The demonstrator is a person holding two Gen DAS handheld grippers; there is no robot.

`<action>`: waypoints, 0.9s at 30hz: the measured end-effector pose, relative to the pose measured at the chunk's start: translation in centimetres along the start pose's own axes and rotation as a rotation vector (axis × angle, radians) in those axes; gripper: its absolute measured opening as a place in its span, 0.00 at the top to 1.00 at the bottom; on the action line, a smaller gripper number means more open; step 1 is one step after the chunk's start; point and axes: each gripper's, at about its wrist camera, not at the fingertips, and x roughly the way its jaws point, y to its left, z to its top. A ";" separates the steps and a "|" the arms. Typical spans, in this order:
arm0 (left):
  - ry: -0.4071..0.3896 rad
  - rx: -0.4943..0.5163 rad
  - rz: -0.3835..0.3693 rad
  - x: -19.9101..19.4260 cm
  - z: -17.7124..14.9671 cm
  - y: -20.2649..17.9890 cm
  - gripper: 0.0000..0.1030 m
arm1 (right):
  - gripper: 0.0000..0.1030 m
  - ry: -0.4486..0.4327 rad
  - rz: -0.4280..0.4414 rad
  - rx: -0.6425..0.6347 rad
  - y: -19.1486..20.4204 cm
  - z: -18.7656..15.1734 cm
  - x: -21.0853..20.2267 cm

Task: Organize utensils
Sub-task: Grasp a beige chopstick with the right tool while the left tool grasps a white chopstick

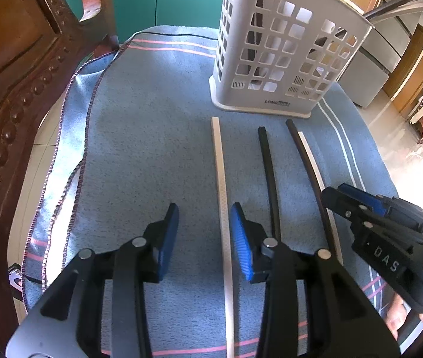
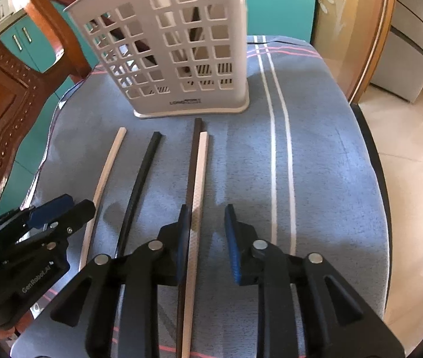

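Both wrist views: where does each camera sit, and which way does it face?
Left wrist: on the left gripper, angled down at the white chopstick; right gripper at its right edge.
Right wrist: on the right gripper, over the paired chopsticks; left gripper at left.
Shared: holder, blue towel.

4 long square chopsticks lie flat, roughly parallel, ends near a white perforated holder (image 2: 178,50) standing upright w/ dark sticks inside: white one (image 2: 104,176) at left, black one (image 2: 142,176) next, then brown one (image 2: 194,161) touching 2nd white one (image 2: 199,173).
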 end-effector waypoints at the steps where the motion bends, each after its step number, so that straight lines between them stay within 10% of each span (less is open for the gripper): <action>1: 0.001 0.002 0.000 0.0 0.0 0.0 0.64 | 0.76 0.001 -0.007 0.001 0.0 0.0 0.1; 27: 0.007 0.000 0.014 0.4 0.1 0.0 0.62 | 0.74 0.003 -0.029 0.009 -0.8 -0.2 0.0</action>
